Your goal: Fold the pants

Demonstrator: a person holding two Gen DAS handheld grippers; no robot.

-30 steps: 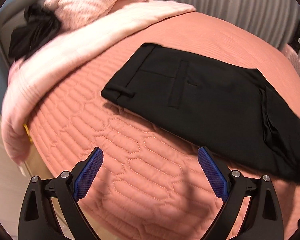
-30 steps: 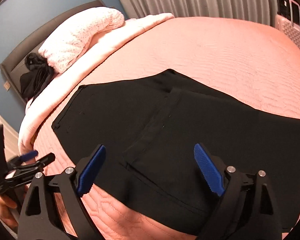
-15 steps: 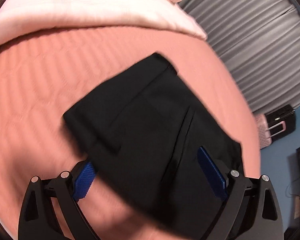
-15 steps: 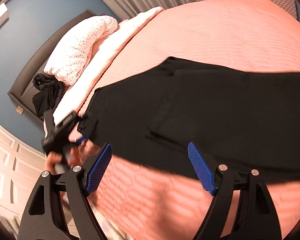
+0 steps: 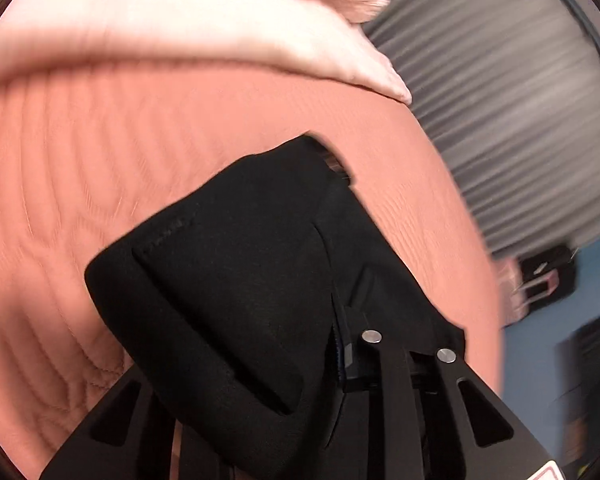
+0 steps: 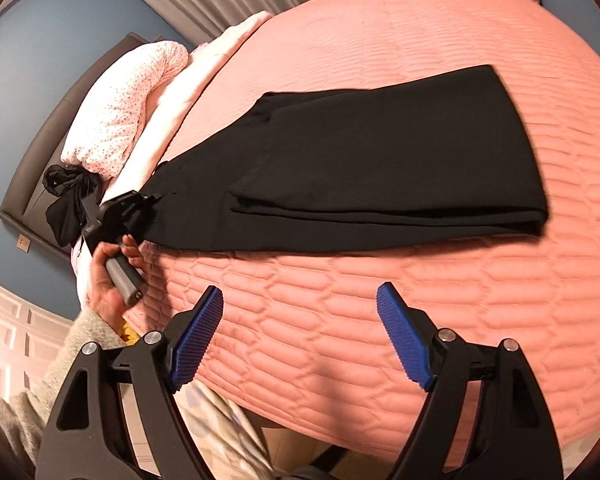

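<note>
At the waistband, left gripper (image 6: pixel 150 200) jaws just closed, pinching black pants (image 6: pixel 380 160).

no legible text, label, brand, number or sign in either view. a red-edged white sticker (image 5: pixel 546 474) at the lower border of the left wrist view is cut off and cannot be read.
</note>
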